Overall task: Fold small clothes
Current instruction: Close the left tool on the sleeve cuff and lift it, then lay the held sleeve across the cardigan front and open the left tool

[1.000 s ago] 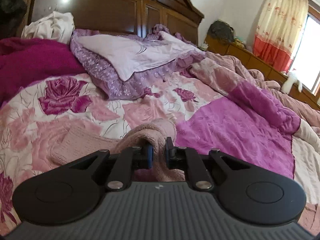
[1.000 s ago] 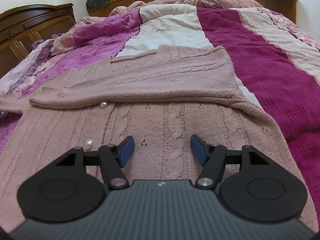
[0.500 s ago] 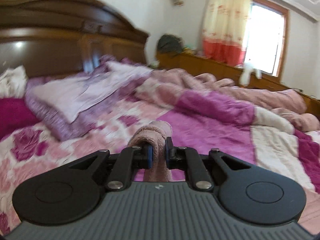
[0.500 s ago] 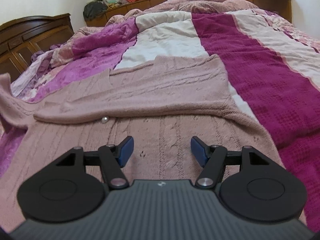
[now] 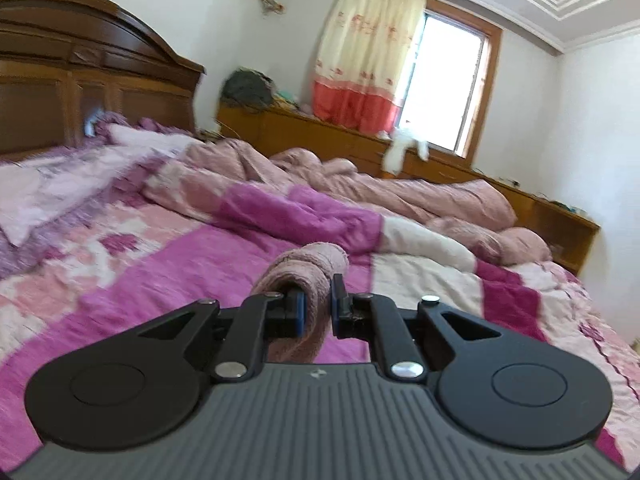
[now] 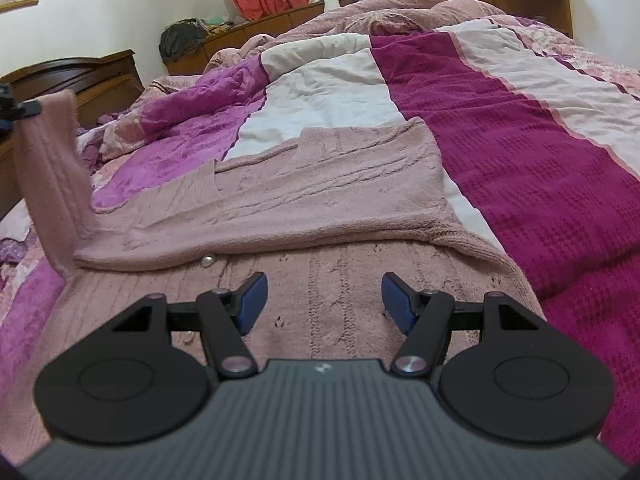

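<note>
Two grippers share the work, and we have the fold half made. Our left gripper point(image 5: 316, 312) is pinched tight on the cuff end of the left sleeve point(image 6: 48, 168) of the pink knitted cardigan point(image 6: 328, 280), which rises as a raised strip at the far left of the right wrist view. Our right gripper point(image 6: 322, 300) hangs with its jaws well apart and holds nothing, just over the cardigan's cabled body near us. The cardigan lies flat on the bedspread point(image 6: 520, 152), its right sleeve point(image 6: 320, 196) already folded across the chest (a pearl button point(image 6: 208, 260) peeps out below it). Next, we judge, the raised sleeve must be carried rightward and laid flat over the body, then let go.
</note>
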The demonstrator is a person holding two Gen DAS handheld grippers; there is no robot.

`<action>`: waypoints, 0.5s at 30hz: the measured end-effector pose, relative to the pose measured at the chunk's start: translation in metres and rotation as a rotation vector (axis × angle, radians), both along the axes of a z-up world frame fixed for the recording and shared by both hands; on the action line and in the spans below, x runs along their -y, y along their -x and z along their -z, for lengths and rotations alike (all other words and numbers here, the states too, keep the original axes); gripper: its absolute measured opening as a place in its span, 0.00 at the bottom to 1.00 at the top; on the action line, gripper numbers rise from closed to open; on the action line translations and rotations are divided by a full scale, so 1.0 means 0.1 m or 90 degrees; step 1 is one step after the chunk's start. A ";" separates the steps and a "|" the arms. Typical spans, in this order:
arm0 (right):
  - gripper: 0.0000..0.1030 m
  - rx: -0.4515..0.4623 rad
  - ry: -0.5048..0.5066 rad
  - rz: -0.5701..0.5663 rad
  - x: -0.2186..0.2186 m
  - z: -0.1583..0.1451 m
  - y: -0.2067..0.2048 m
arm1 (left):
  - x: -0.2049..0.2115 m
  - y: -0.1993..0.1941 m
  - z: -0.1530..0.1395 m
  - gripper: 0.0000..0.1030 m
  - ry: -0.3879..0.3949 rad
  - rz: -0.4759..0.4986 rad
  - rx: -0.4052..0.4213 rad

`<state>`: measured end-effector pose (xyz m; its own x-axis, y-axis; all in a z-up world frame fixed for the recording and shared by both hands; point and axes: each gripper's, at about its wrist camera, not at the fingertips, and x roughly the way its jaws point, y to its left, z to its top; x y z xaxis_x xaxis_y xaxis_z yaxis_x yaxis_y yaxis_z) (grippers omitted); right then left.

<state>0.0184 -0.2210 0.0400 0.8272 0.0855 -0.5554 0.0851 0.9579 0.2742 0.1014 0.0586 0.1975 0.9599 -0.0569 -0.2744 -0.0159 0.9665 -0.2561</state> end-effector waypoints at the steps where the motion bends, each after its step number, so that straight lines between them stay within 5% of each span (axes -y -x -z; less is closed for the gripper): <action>1: 0.63 -0.001 -0.003 0.002 0.01 0.01 0.00 | 0.11 -0.03 0.05 0.13 0.000 0.011 -0.006; 15: 0.63 -0.014 -0.050 0.018 0.11 0.14 0.00 | 1.24 -0.49 1.14 0.13 -0.070 0.137 -0.168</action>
